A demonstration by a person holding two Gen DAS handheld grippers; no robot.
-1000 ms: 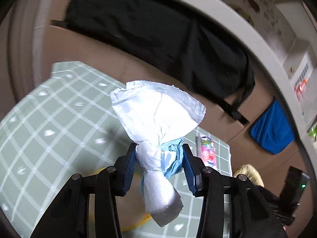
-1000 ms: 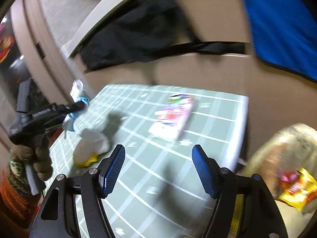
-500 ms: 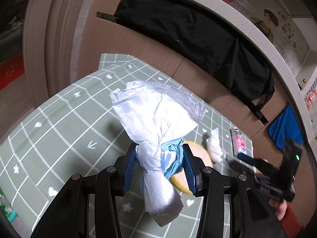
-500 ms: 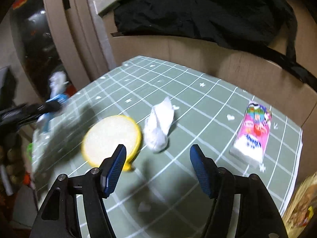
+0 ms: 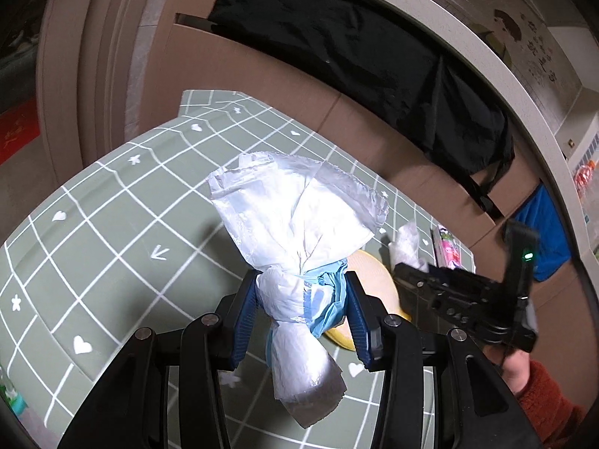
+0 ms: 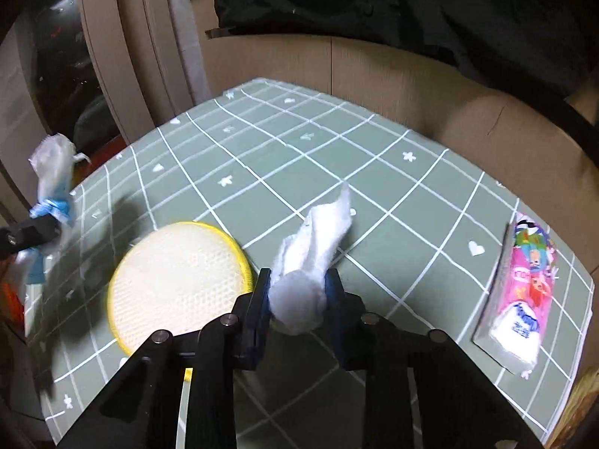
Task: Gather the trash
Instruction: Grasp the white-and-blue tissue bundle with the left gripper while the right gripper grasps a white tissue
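From the left wrist view, the left gripper [image 5: 301, 308] is clamping a knotted white plastic bag [image 5: 299, 224] with a blue strip, holding it above the checked worktop [image 5: 112, 232]. The right gripper [image 5: 415, 277] is reaching in near the far right corner.

From the right wrist view, the right gripper [image 6: 297, 299] has just been closing and is pinching the crumpled tissue [image 6: 314, 258], just beside the yellow round pad [image 6: 176, 284]. The pink tissue pack [image 6: 524, 288] is lying along the right edge. The pickup looks under way; next, lifting it toward the bag seems likely.
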